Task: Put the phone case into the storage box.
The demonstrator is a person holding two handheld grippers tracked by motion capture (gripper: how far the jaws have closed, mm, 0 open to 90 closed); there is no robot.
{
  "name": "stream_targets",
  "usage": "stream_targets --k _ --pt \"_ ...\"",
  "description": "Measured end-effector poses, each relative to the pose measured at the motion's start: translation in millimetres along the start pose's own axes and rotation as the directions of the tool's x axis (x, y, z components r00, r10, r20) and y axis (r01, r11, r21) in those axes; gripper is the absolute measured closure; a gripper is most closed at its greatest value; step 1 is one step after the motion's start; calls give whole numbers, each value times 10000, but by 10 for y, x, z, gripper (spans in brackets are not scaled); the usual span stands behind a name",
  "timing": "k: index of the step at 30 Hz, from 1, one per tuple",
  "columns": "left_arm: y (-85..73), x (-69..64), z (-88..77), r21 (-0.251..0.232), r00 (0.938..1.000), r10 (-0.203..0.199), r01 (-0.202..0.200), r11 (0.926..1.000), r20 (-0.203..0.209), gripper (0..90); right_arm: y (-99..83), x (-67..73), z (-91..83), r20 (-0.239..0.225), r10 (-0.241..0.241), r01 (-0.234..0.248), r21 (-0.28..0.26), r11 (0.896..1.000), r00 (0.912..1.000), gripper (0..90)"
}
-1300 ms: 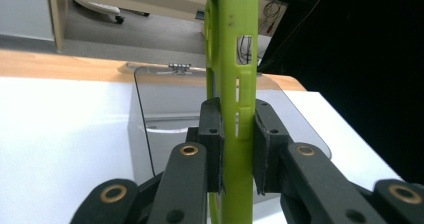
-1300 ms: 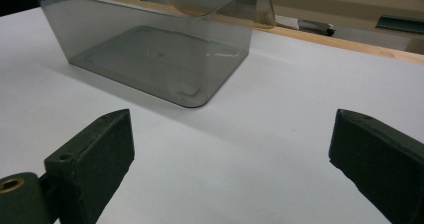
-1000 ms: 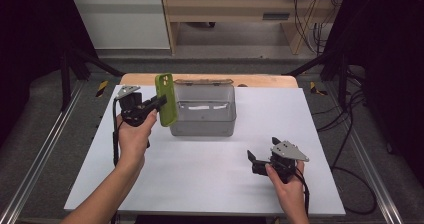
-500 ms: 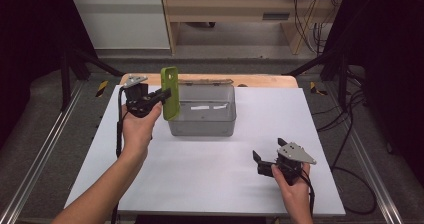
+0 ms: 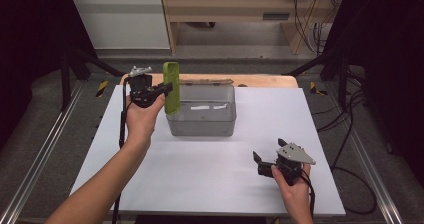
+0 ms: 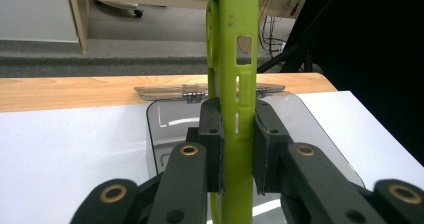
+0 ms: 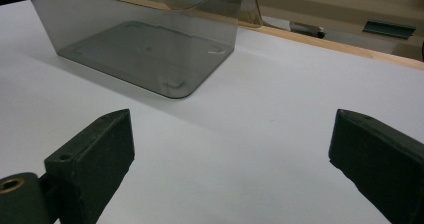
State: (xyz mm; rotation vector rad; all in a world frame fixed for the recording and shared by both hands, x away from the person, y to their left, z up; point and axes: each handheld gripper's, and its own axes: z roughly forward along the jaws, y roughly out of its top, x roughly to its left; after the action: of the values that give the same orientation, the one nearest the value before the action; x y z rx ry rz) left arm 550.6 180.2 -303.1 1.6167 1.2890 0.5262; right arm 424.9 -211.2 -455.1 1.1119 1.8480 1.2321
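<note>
Here a green phone case is held upright on its edge by the left gripper, whose jaws are closed on its lower part; in the left gripper view the two pads are seen pressed against the case from either side. The case is raised above the left end of a clear grey plastic box, which stands near the far middle of the white table with its hinged lid folded back toward a wooden board behind it. The box appears empty, its bare floor being visible through the wall in the right gripper view. The right gripper is held low over the near right part of the table, well apart from the box, with its jaws spread wide and nothing between them. The step in hand is judged to be the carrying of the case to the box for placing inside. For the next move, the case would need to be brought over the opening, probably tipped from upright toward flat so that it fits within the walls, lowered to the floor of the box and then released. Whether the bottom edge of the case is already clear of the box rim cannot be told with certainty from the high view.
</note>
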Motion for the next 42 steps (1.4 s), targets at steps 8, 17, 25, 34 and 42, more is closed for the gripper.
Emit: stream_targets --k 8,17,25,34,42 --pt "18 -43 89 182 9987 449 -445 9988 -229 773 -4 -7 -7 51 -50 50 -12 10000 10000 50" --pt "-14 -8 212 122 9960 441 -433 9990 -772 773 -14 1 6 129 -190 189 133 9997 9997 50" --pt "-73 -3 299 206 9908 654 -634 9978 -1187 774 -14 2 6 148 -180 177 153 9997 9997 51" --pt "-152 17 378 498 9840 776 -704 9963 -1604 774 -18 4 12 155 -211 207 243 9995 9997 52" --pt "-175 8 428 704 9829 782 -673 9952 -1665 774 -21 6 18 145 -208 204 307 9993 9997 52"
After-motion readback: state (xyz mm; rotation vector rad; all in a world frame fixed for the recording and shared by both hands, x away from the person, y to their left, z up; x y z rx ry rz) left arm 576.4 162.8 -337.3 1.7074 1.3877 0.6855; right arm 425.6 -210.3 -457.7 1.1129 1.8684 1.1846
